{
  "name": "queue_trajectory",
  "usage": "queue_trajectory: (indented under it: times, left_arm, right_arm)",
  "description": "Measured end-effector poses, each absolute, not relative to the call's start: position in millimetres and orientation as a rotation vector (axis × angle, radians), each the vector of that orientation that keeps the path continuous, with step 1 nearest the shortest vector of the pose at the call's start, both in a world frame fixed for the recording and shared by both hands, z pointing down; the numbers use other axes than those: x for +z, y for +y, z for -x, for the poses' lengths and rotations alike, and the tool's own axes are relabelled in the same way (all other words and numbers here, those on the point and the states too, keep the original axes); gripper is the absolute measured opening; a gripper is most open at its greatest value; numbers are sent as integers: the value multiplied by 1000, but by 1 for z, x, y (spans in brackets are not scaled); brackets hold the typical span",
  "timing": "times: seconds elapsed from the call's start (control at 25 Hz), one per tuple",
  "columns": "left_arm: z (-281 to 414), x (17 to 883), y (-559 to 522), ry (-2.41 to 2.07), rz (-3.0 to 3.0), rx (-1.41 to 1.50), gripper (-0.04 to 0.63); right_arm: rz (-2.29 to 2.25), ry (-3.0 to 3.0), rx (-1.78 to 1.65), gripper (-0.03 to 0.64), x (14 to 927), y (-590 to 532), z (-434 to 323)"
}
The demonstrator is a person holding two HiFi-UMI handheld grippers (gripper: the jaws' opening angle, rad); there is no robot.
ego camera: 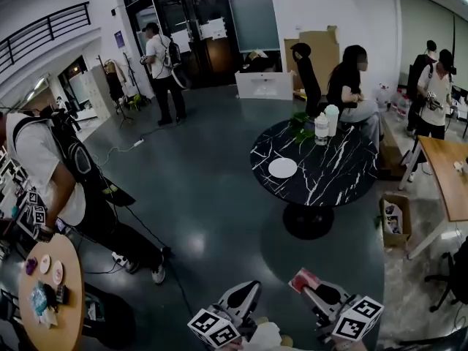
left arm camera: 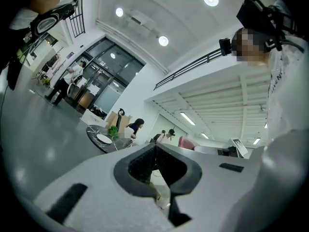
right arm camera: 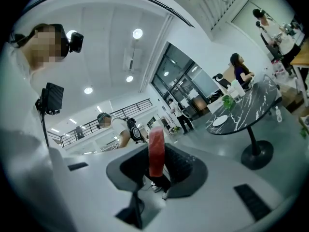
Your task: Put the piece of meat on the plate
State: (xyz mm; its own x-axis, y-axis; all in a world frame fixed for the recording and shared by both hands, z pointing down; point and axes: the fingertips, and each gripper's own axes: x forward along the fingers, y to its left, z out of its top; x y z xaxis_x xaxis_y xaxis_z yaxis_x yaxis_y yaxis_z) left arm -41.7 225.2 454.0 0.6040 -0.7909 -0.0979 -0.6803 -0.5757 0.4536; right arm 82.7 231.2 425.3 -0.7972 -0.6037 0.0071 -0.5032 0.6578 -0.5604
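Observation:
The piece of meat (right arm camera: 156, 151) is a red slab standing upright between the jaws of my right gripper (right arm camera: 157, 154), which is shut on it. In the head view the meat (ego camera: 302, 279) shows at the tip of the right gripper (ego camera: 316, 291) at the bottom edge. My left gripper (ego camera: 239, 299) hangs beside it, and in its own view the left gripper (left arm camera: 155, 164) has its jaws together with nothing held. The white plate (ego camera: 282, 168) lies on the round black marble table (ego camera: 344, 185) some way ahead. The plate (right arm camera: 219, 120) is far off in the right gripper view, and the same plate (left arm camera: 104, 138) is small in the left gripper view.
A seated person (ego camera: 352, 86), a plant and bottles (ego camera: 322, 127) are at the table's far side. A cardboard box (ego camera: 395, 221) and a wooden desk (ego camera: 450, 174) stand right of it. A person with a backpack (ego camera: 51, 170) bends over a small wooden table (ego camera: 69, 316) at lower left.

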Motion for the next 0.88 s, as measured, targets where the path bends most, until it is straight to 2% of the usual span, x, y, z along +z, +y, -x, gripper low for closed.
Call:
queue_trajectory:
  times: [0.4, 0.88]
  left_arm:
    - [32, 470, 146, -1131, -2421, -387, 9]
    - [52, 464, 12, -1098, -2438, -455, 9]
  right_arm:
    - [955, 2685, -877, 94, 440, 152, -84]
    - [965, 2745, -842, 94, 431, 25, -57]
